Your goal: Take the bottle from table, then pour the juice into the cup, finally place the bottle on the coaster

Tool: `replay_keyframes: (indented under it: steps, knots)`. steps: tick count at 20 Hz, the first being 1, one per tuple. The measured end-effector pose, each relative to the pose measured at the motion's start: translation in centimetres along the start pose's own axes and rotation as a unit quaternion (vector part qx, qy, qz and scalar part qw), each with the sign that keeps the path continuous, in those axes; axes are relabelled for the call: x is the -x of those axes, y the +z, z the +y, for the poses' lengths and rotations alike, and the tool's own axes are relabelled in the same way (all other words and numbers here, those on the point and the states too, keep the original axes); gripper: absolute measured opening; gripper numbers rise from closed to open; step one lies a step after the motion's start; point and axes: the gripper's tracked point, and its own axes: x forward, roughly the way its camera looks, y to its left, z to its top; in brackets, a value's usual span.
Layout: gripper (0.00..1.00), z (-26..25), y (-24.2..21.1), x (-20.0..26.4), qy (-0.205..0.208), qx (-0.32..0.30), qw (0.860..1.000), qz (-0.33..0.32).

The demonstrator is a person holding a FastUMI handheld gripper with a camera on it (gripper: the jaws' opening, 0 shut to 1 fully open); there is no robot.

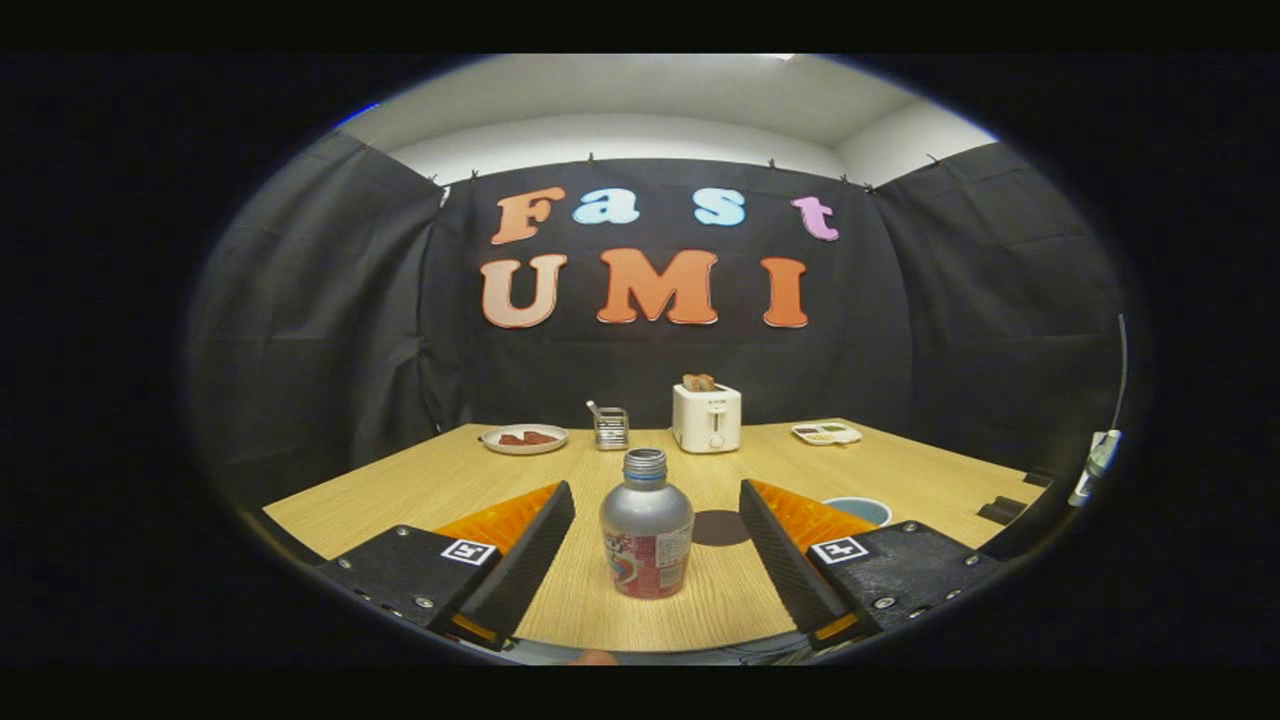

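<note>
in the gripper view the gripper (pixel 647 575) has its 2 fingers spread wide, released, with nothing pressed between them. the bottle (pixel 646 528) stands upright on the wooden bench (pixel 420 490), right between the fingers, with a gap on each side. i think the fingers are wide like this so the bottle can fit in before they squeeze. its cap looks like it is on, though i cannot be sure.

just behind the bottle lies a dark round coaster (pixel 722 527), where the bottle should rest at the end. the cup (pixel 860 510) peeks out behind the right finger, close by so pouring is a short trip.

far back on the bench are a toaster (pixel 707 417), a small metal rack (pixel 610 427), a plate (pixel 524 438) and a little tray (pixel 826 433), well apart from the job.
</note>
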Motion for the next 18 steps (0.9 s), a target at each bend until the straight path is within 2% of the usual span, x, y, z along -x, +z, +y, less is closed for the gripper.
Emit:
replay_keyframes:
  steps: [11, 18]
  knots:
    - [0.99, 1.2, -4.4, -4.8, -0.004, -0.001, 0.998, 0.064]
    - [0.99, 1.3, -7.7, -5.8, -0.006, -0.006, 0.995, 0.100]
